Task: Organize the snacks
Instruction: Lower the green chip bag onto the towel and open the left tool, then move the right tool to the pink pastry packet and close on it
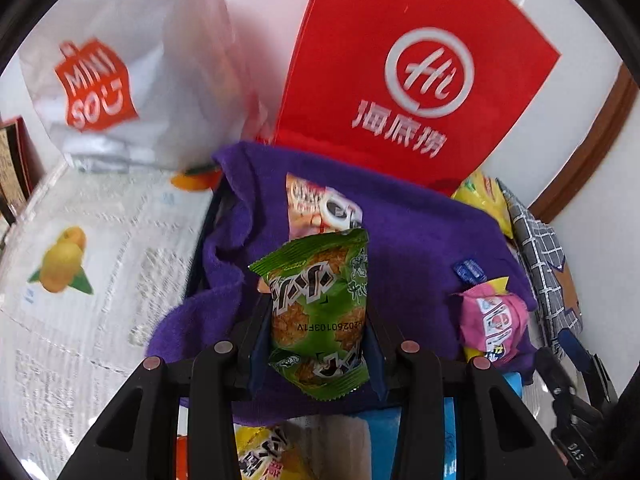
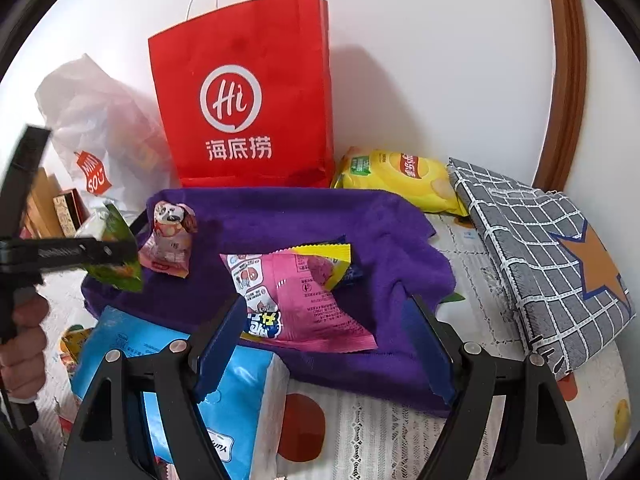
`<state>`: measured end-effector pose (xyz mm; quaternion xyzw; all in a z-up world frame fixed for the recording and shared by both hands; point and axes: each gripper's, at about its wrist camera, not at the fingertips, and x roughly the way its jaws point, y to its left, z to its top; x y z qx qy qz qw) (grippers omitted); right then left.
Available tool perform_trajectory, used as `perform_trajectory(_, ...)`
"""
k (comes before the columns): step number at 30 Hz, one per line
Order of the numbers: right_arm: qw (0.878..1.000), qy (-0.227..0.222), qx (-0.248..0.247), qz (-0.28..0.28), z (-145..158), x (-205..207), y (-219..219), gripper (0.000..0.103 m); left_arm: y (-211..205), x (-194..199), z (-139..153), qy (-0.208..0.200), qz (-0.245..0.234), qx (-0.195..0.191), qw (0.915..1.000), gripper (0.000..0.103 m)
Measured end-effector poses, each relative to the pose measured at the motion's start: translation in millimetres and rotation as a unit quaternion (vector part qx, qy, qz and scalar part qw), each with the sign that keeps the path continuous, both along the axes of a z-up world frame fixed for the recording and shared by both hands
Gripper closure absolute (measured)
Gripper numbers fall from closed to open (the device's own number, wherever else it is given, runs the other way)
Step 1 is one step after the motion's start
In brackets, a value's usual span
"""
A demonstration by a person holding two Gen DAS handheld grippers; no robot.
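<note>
Left tongs [image 1: 318,344] are clenched on a green packet [image 1: 320,316], lifted above the near-left part of the purple cloth [image 1: 420,240]; both blue pads press the packet's sides, and its printed face stands upright toward the camera. In the right wrist view the same packet [image 2: 116,256] shows at the cloth's [image 2: 304,216] left edge, pinched in the left tongs [image 2: 120,254], with the person's hand [image 2: 24,344] below. Right tongs [image 2: 324,344] are released, jaws spread wide, hovering over the cloth's near edge, touching nothing. A pink packet [image 2: 304,300] lies flat on the cloth's middle, partly between the open jaws; its yellow end points away from the camera. A small pink-and-white packet [image 2: 170,240] with a cartoon dog sits on the cloth's far-left part. A red bag [image 2: 244,92] stands upright against the wall just behind the cloth. A white bag [image 2: 96,128] stands left of the red bag. A yellow chip bag [image 2: 400,176] lies behind the cloth's right corner. A grey checked pouch [image 2: 540,248] with an orange star lies right of the cloth. A blue-and-white pack [image 2: 240,396] rests at the cloth's near-left corner. The cloth lies on a printed tabletop [image 2: 380,432] cover showing fruit.
</note>
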<state>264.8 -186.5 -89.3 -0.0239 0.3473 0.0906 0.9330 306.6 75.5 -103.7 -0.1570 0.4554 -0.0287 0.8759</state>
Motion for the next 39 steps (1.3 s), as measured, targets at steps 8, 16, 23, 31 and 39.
perform_trajectory(8,1.000,0.005,0.015,-0.007,2.7,1.2,-7.2,0.023,-4.2,6.2,-6.7,0.018,-0.006,0.001,0.9998,0.045)
perform_trajectory(16,1.000,-0.003,0.012,-0.003,7.7,-2.0,-9.1,0.023,5.8,-20.0,14.9,-0.004,0.013,0.015,0.9998,0.036)
perform_trajectory(23,1.000,-0.005,0.027,0.006,15.1,-14.5,-13.1,0.023,23.8,-65.5,22.5,-0.016,0.028,0.010,0.9994,0.036)
perform_trajectory(31,0.997,0.033,0.071,0.019,6.5,-60.4,-27.6,0.023,41.6,-97.4,6.6,-0.026,0.052,0.010,0.9983,0.035)
perform_trajectory(39,0.993,0.084,0.077,0.038,-20.3,-102.8,-16.7,0.023,49.8,-103.8,-2.3,-0.046,0.047,-0.015,0.9977,0.035)
